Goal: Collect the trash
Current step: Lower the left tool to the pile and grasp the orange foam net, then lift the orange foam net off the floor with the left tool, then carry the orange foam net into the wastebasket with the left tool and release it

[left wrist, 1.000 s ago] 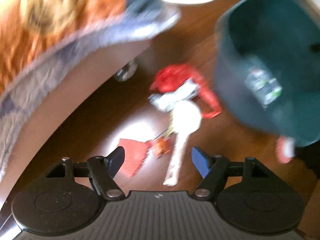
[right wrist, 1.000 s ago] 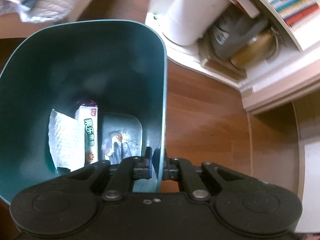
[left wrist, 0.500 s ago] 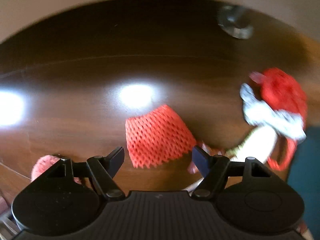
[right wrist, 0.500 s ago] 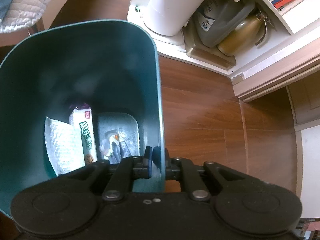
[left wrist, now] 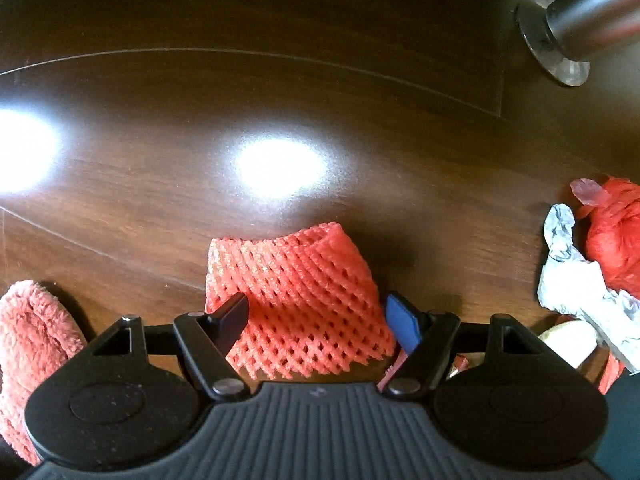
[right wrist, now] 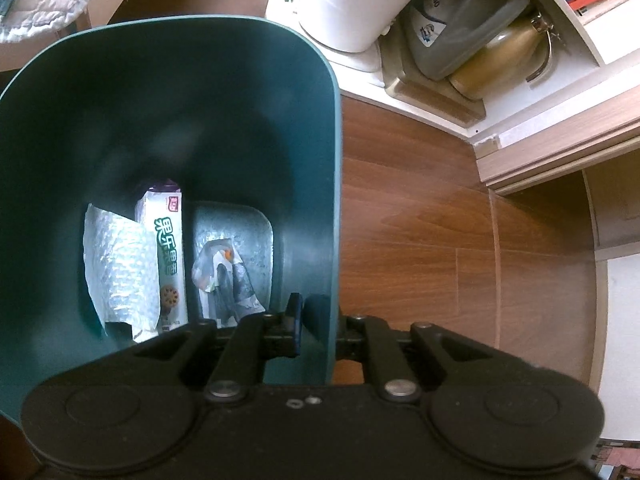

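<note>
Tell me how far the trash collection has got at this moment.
Partly done. The teal plastic bin, gripped at its rim by the right gripper, already holds a biscuit wrapper and crumpled paper. The open left gripper straddles the orange foam fruit net. A red mesh bag and crumpled foil remain.

Floor (left wrist: 360,92): dark wood, glossy, two bright glare spots ahead of left gripper (left wrist: 316,316). Net sleeve (left wrist: 296,292) between its fingers: orange foam mesh, matt. Far left: pink fuzzy cloth (left wrist: 28,344). Right: crinkled foil-like wrapper (left wrist: 568,276), red mesh bag (left wrist: 616,232). Upper right: brushed metal leg (left wrist: 592,20). Bin (right wrist: 168,92) in right gripper (right wrist: 316,320): smooth teal plastic, semi-matt; inside, embossed paper towel (right wrist: 120,268), glossy packet (right wrist: 168,256).
</note>
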Demonstrator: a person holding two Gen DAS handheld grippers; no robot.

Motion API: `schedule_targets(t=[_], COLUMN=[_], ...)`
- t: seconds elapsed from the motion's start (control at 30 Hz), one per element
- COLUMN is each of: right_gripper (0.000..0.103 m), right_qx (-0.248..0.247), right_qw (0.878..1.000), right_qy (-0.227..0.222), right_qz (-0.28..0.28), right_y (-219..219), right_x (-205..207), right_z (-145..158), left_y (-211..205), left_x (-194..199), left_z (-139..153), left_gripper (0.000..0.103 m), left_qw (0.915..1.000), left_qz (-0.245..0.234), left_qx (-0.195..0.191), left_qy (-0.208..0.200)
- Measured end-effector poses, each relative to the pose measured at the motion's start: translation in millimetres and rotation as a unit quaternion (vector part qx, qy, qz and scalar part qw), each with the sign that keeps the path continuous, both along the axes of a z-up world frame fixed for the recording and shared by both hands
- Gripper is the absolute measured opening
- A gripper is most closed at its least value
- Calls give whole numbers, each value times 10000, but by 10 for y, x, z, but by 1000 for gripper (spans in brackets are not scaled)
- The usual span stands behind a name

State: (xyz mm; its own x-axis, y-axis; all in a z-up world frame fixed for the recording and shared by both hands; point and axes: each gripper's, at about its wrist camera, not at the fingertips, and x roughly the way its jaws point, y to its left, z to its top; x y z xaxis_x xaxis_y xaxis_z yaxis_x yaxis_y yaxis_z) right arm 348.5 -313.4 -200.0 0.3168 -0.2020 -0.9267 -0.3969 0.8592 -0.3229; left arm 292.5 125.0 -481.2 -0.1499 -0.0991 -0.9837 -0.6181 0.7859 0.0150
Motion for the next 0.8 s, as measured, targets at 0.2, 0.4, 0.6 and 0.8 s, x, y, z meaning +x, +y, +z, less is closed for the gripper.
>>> schedule_targets(t=[0.2,0.4,0.6,0.8], right_gripper=[12,12,10,7], right_qx=[8,55,130,260], right_qw=[10000,10000,9999,9993], right_qy=[31,72,-19,-169], right_qz=[19,0,82,222], right_y=[2,-32,-23,14], right_x=[9,-1,-31,-120], right_z=[-32,-53,-20,48], left_y=[-12,4,-270,-612], left_x=[32,21,-4,-47], left_z=[21,107,479,1091], left_gripper=[49,23,23,23], left_qw=[9999,9995,9950,9868], left_qz=[-46,-101,-876,-1534], left_qx=[71,230,461,478], left_qy=[85,175,142,-206])
